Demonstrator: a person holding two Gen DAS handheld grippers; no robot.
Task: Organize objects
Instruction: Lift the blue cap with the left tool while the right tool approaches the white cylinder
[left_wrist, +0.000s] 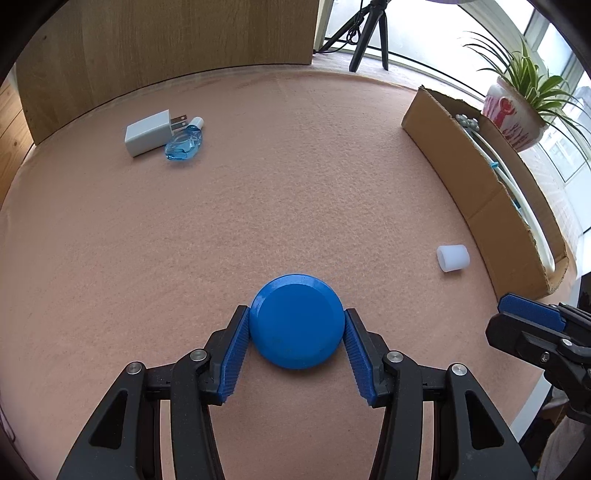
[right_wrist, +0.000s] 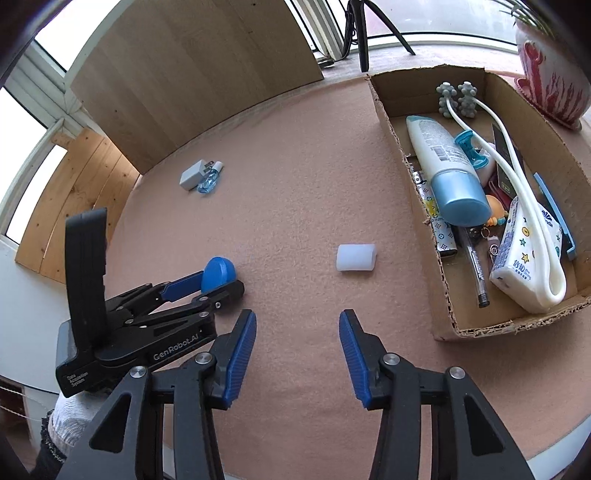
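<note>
Presently, left wrist view: the left tongs (left_wrist: 297, 326) are clamped on a blue round disc (left_wrist: 297, 321), one ribbed blue pad against each side of its rim, low over the pink felt table (left_wrist: 295, 177). A white charger block (left_wrist: 147, 133) and a small blue bottle (left_wrist: 184, 144) lie touching each other at the far left. A white cylinder (left_wrist: 453, 257) lies on its side near the cardboard box (left_wrist: 480, 184), which runs along the right edge. A potted plant (left_wrist: 517, 107) stands beyond the box. The right tongs (left_wrist: 532, 314) enter at the right edge; their gap cannot be judged from here.

Right wrist view: the right tongs (right_wrist: 298, 332) stand apart with nothing between the pads, above bare felt, the white cylinder (right_wrist: 355, 257) just ahead of them. The left tongs (right_wrist: 221, 282) show from the side, gripping the disc (right_wrist: 218, 273), held by a gloved hand (right_wrist: 68, 421). The box (right_wrist: 443, 295) holds a lotion bottle (right_wrist: 443, 162), a tissue pack (right_wrist: 517, 266), a pen (right_wrist: 474, 269) and a white looped massager (right_wrist: 532, 221).
</note>
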